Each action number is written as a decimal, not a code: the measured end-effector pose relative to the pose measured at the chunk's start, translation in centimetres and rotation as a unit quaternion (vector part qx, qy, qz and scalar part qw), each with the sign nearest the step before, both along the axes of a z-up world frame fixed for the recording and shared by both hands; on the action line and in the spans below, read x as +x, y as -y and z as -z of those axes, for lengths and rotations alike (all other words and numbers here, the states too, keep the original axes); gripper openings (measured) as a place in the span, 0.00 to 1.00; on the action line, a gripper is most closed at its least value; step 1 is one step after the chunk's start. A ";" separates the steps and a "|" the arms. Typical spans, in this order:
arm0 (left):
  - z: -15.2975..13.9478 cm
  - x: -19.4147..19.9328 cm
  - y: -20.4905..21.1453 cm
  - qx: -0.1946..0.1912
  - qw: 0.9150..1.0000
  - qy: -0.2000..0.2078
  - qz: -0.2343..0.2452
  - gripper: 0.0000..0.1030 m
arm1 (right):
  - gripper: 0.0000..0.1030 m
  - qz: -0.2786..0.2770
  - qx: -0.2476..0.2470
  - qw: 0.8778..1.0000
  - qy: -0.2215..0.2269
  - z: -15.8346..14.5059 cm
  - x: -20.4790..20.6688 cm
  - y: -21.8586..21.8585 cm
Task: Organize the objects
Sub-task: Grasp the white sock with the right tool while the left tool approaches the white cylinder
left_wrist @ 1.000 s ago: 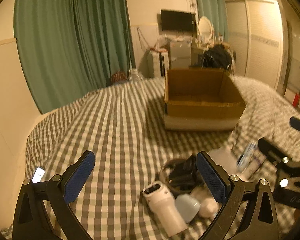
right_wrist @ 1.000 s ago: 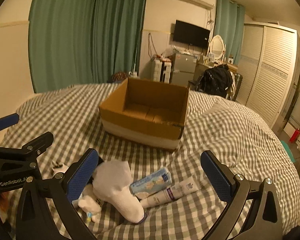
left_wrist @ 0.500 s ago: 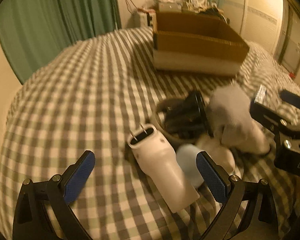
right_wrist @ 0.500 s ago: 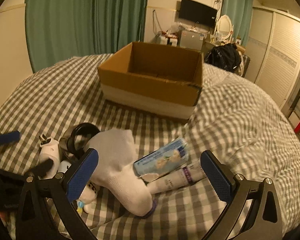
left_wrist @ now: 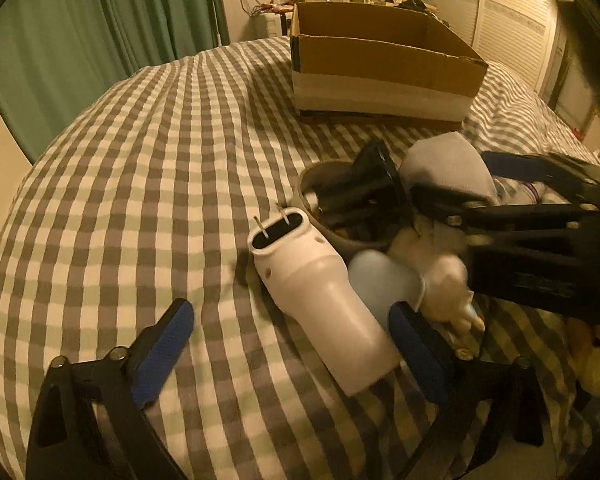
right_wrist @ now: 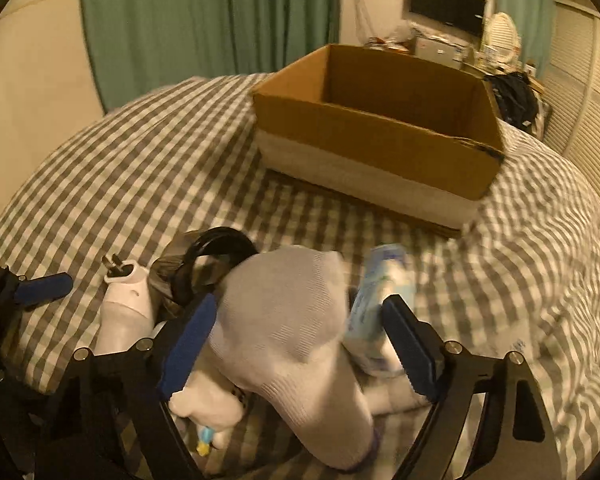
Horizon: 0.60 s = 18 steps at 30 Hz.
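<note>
An open cardboard box [left_wrist: 380, 64] stands on the checked bedspread; it also shows in the right wrist view [right_wrist: 380, 120]. A white plug-in device [left_wrist: 320, 288] lies between the open fingers of my left gripper [left_wrist: 292, 340]. Beside it are a pale blue cap [left_wrist: 380, 284], a dark round container [left_wrist: 348, 208] and a small plush toy [left_wrist: 448, 292]. A white sock [right_wrist: 292, 328] lies between the open fingers of my right gripper [right_wrist: 296, 344], with a blue-white tube [right_wrist: 380, 304] at its right pad. My right gripper also shows in the left wrist view [left_wrist: 540, 224].
The checked bedspread [left_wrist: 160, 160] stretches left of the pile. Green curtains [right_wrist: 204, 20] hang behind. A TV [right_wrist: 448, 14], cluttered furniture and a white wardrobe [right_wrist: 580, 80] stand at the back right.
Both grippers have moved down and forward onto the pile. The white device now lies between my left fingers and the sock between my right fingers. Both stay open.
</note>
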<state>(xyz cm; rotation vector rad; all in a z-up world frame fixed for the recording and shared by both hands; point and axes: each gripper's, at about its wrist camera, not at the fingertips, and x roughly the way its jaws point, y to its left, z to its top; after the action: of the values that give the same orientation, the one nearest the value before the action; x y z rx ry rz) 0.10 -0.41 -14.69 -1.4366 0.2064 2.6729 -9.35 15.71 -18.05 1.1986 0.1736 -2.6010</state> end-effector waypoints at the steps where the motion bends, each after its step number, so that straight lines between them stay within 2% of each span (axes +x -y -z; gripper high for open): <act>1: 0.0 0.2 0.0 0.002 1.000 0.001 0.002 0.89 | 0.73 -0.008 0.008 1.000 0.008 0.4 -0.3 0.5; 2: -0.1 0.3 0.1 0.005 1.000 0.002 0.004 0.86 | 0.70 -0.016 0.022 1.000 0.014 0.9 -0.4 0.9; 4: -0.1 0.6 0.1 0.018 1.000 0.007 0.012 0.72 | 0.66 -0.027 0.045 0.998 0.019 1.8 -0.3 1.8; 5: -0.1 0.7 0.1 0.028 0.999 0.012 0.019 0.67 | 0.60 -0.028 0.047 0.998 0.015 1.8 -0.1 1.9; 7: 0.1 0.8 -0.1 0.045 0.998 0.023 0.032 0.49 | 0.57 -0.023 0.044 0.999 0.005 1.4 0.6 1.6; 9: 0.3 0.8 -0.4 0.048 0.998 0.031 0.040 0.45 | 0.55 -0.014 0.032 0.999 -0.004 0.8 1.3 0.9; 11: 0.3 0.7 -0.6 0.043 0.998 0.031 0.039 0.45 | 0.55 -0.002 0.016 1.000 -0.013 0.0 2.1 0.0; 18: -1.0 1.3 -1.1 0.019 1.000 0.013 0.019 0.37 | 0.55 0.022 -0.006 0.999 -0.037 -2.4 4.0 -1.8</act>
<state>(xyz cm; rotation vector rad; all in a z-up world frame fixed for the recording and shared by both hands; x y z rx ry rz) 1.38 0.73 -13.68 -1.4416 0.1786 2.6111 -5.40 17.53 -15.64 1.1133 0.1476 -2.6822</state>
